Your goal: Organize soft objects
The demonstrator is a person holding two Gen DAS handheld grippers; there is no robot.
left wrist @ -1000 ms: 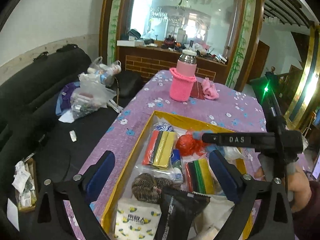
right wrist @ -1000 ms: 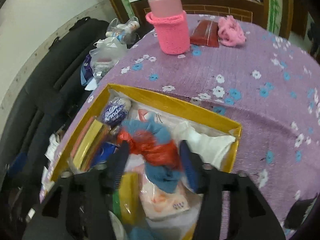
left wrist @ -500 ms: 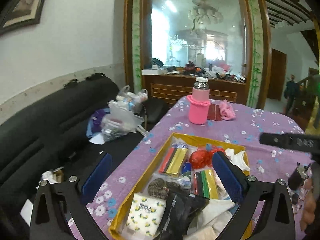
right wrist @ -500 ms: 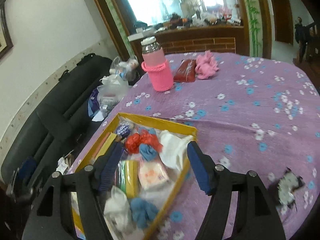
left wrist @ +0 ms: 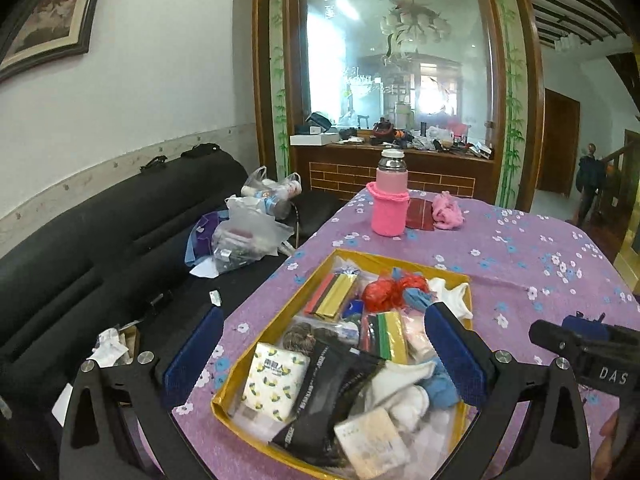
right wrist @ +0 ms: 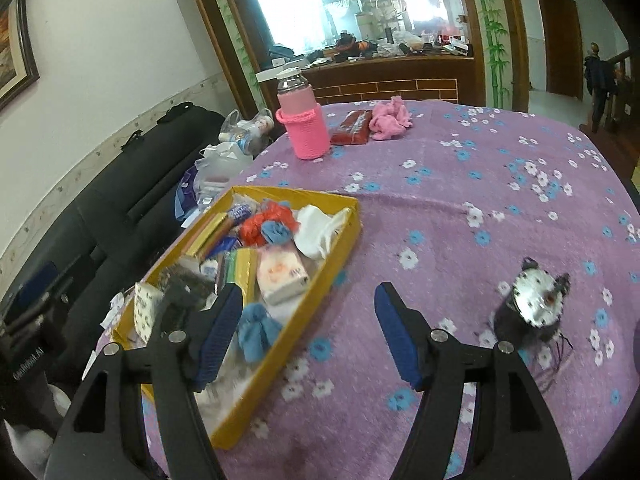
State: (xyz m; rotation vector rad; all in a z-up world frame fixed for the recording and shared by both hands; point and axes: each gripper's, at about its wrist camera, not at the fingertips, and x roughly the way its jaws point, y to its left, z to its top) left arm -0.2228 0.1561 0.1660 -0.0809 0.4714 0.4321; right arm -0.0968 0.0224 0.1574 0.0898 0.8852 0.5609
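Note:
A yellow box (left wrist: 408,266) (right wrist: 336,240) on the purple flowered table holds several soft things: a red and blue bundle (left wrist: 390,292) (right wrist: 270,224), white cloth (left wrist: 450,292) (right wrist: 318,228), tissue packs (left wrist: 276,380) (right wrist: 282,278), blue cloth (right wrist: 256,330). My left gripper (left wrist: 320,344) is open and empty, raised above the box's near end. My right gripper (right wrist: 310,328) is open and empty, above the box's right rim. A black and white plush toy (right wrist: 532,304) lies on the table to the right.
A pink-sleeved bottle (left wrist: 390,204) (right wrist: 304,120), a red wallet (right wrist: 352,128) and a pink cloth (left wrist: 448,212) (right wrist: 390,118) sit at the table's far side. A black sofa (left wrist: 100,256) with plastic bags (left wrist: 248,232) stands on the left.
Both grippers have pulled back and risen from the box. The right gripper has let go of the red and blue bundle, which now lies in the box, and swung right.

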